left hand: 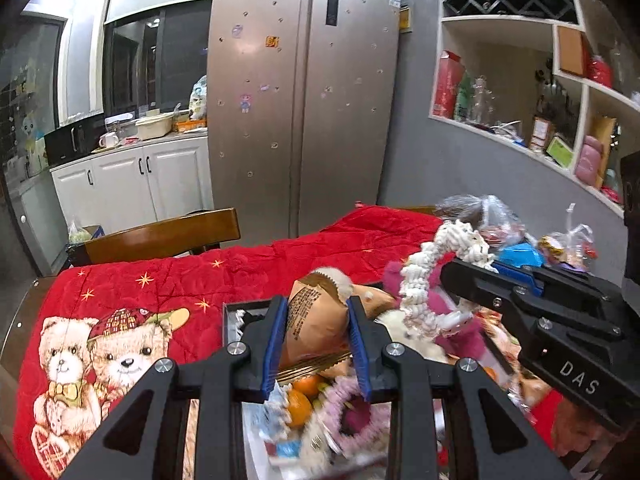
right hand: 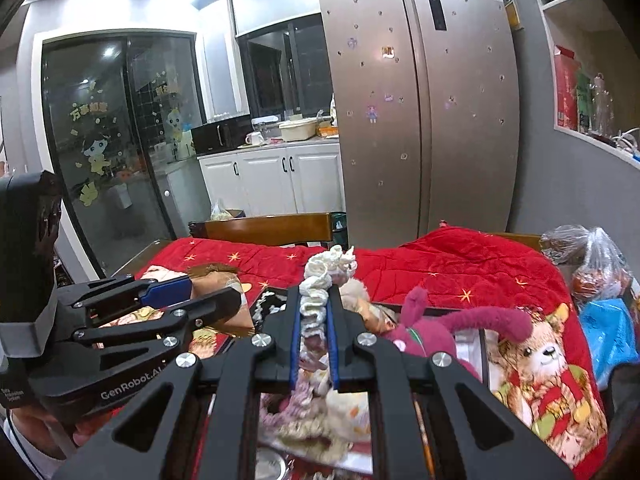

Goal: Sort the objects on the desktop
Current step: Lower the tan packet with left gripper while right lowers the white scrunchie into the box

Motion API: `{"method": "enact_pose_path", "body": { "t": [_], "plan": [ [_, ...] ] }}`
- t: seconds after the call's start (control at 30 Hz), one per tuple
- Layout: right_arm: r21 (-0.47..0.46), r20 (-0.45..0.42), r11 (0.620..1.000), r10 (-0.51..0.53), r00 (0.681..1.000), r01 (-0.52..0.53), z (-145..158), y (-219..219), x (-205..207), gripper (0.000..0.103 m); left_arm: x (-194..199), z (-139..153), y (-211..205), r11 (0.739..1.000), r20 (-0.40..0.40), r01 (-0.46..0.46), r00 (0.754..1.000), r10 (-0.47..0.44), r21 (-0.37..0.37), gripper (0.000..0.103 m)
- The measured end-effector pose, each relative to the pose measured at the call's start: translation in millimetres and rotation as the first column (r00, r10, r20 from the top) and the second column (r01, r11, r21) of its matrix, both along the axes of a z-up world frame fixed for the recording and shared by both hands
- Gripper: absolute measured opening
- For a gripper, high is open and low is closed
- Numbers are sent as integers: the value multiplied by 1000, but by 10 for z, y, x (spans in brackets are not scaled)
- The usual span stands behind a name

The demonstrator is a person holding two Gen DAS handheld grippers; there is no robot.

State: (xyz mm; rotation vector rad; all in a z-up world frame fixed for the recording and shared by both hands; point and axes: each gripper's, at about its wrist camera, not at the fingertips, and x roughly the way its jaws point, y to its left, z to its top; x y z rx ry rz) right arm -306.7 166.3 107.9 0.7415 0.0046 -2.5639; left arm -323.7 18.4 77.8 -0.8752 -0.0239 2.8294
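My left gripper (left hand: 318,310) is shut on a brown paper snack bag (left hand: 316,320) and holds it above a dark tray (left hand: 236,308) on the red blanket. It also shows in the right wrist view (right hand: 192,294) at the left. My right gripper (right hand: 315,302) is shut on a cream ruffled scrunchie (right hand: 320,284), which hangs in a loop in the left wrist view (left hand: 424,276). The right gripper shows there too (left hand: 472,270). Below lie a pink plush toy (right hand: 448,324), a pink scrunchie (left hand: 352,408) and oranges (left hand: 304,396).
The table is covered by a red blanket (left hand: 160,280) with teddy bear prints. Plastic bags (right hand: 592,264) of goods stand at the right. A wooden chair back (right hand: 268,228) stands behind the table, a fridge (left hand: 300,100) beyond, shelves (left hand: 520,80) at right.
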Motion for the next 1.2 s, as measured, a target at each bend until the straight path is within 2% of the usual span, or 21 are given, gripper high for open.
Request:
{"method": "enact_pose_path", "body": {
  "t": [0.23,0.3,0.37,0.77,1.2],
  "plan": [
    [-6,38,1000,-3,999,3,-282,-38,-429,12,-324,-345,-54,999,55,-33,998,32,16,31],
    [35,40,999,-18,999,17,-357,-60,-521,12,-419,-444,-47,999,85,-39,996,40,-7,31],
    [37,56,999,-13,998,11,-401,-55,-579,12,-446,-493,-17,999,84,-36,996,38,-27,31],
    [55,79,998,-6,997,2,-586,-56,-636,12,-481,-622,113,999,109,-4,994,10,-51,31],
    [57,88,998,0,996,-5,-586,-80,-595,12,-480,-637,136,998,117,10,993,-4,-54,31]
  ]
}}
